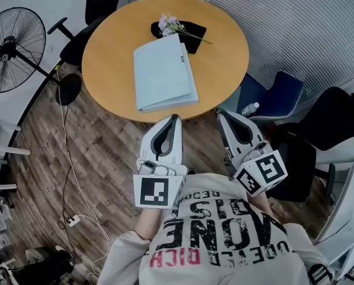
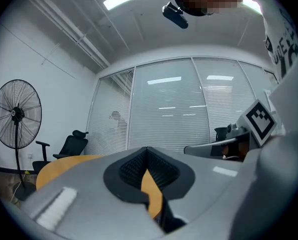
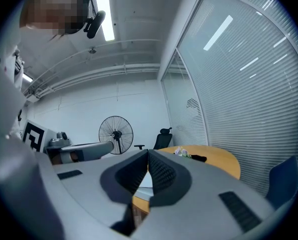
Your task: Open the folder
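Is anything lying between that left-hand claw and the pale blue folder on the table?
Nothing: only a narrow strip of bare table, as the head view shows. The left gripper sits just short of the folder, at its near edge.

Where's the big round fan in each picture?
Head view: the fan is at the upper left, on the floor beside the round table.
Left gripper view: the fan is at the left edge, above the table's rim.
Right gripper view: the fan is near the middle, left of a black chair.
Shared landmark: the round orange table shows in all three views.
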